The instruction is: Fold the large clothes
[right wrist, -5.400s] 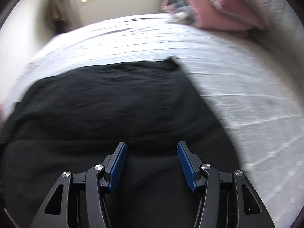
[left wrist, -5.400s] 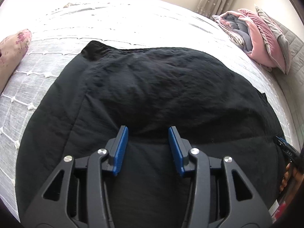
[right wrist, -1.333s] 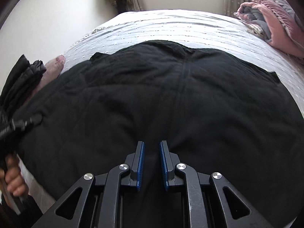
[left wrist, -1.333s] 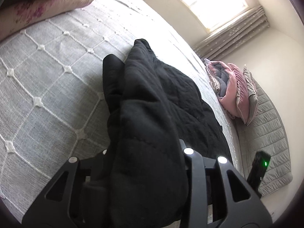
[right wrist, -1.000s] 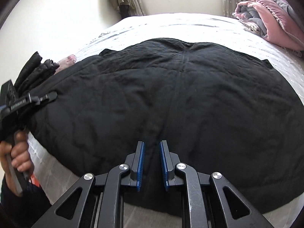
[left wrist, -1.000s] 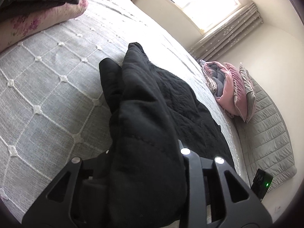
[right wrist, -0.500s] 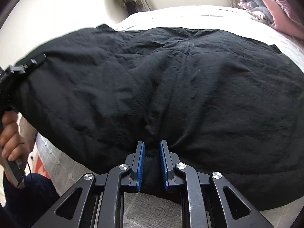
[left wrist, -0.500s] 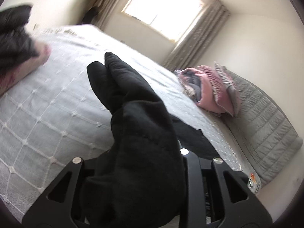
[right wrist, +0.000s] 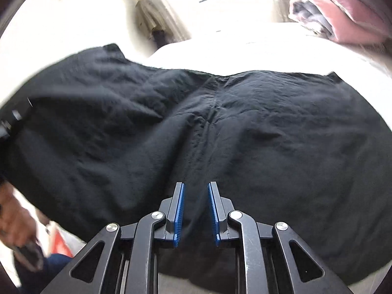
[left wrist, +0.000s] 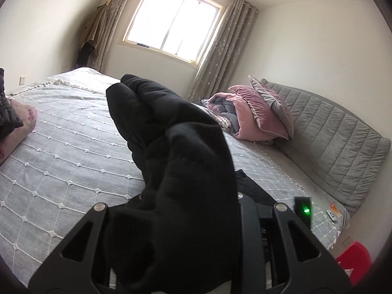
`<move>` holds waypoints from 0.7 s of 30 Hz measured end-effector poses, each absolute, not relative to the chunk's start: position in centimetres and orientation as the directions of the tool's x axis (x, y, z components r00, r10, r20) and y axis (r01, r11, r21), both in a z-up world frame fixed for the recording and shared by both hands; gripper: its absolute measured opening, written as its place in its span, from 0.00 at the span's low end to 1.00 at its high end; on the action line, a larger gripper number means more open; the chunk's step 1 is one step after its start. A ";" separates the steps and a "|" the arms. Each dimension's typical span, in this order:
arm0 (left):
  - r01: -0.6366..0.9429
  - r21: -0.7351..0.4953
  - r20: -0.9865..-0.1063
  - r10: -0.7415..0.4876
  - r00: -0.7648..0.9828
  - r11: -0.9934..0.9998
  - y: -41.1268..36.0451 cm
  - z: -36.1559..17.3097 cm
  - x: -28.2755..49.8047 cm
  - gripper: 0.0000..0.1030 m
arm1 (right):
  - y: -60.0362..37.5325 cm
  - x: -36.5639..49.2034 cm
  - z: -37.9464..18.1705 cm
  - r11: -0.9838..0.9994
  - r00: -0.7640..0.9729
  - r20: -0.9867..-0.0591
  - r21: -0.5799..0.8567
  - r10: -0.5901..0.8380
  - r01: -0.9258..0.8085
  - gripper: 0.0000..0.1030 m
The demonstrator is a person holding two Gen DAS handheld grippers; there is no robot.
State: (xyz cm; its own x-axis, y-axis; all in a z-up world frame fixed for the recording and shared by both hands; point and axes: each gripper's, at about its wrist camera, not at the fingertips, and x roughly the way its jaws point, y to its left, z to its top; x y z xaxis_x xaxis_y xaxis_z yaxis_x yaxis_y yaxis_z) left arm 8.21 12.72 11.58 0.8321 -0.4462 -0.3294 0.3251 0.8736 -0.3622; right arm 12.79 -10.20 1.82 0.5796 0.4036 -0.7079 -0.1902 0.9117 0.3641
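Note:
The large black quilted garment (right wrist: 269, 134) lies spread over the bed, and its left side is lifted off the cover. My left gripper (left wrist: 181, 203) is shut on a thick bunch of that black garment (left wrist: 156, 112), which hides both fingers and sticks up past them. In the right wrist view that left gripper (right wrist: 9, 122) shows at the left edge, with a person's hand (right wrist: 14, 223) below it. My right gripper (right wrist: 195, 210) is at the near hem. Its blue pads (right wrist: 178, 210) stand narrowly apart and pinch a fold of the cloth.
The bed has a grey diamond-stitched cover (left wrist: 61, 152) and a grey padded headboard (left wrist: 330, 142). Pink pillows and a blanket (left wrist: 252, 115) are piled by it. A floral pillow (left wrist: 14, 125) under dark folded clothes sits at the left. A red object (left wrist: 352, 259) is on the floor at the right.
The left gripper has risen and rolled level with its bunch of cloth, lifting the garment's left side off the bed. The right gripper has shifted slightly along the near hem, pads still narrow.

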 end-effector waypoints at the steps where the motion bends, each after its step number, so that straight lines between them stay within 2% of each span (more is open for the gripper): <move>1: 0.332 -0.361 -0.324 -0.451 0.832 0.872 12.5 11.6 8.1 0.29 | -9.5 13.5 1.4 0.904 0.556 -0.715 0.373 0.423 -0.208 0.18; 7: 0.364 -0.337 -0.309 -0.467 0.829 0.869 10.8 11.9 7.5 0.29 | -7.4 17.8 -1.0 0.908 0.518 -0.747 0.376 0.416 -0.186 0.14; 13: 0.405 -0.304 -0.303 -0.491 0.817 0.862 8.6 12.8 7.2 0.29 | -8.8 20.5 -2.2 0.865 0.500 -0.721 0.483 0.480 -0.134 0.11; 21: 0.459 -0.181 -0.338 -0.493 0.801 0.870 3.2 14.0 7.1 0.29 | -9.3 24.8 -2.7 0.817 0.481 -0.691 0.568 0.539 -0.100 0.11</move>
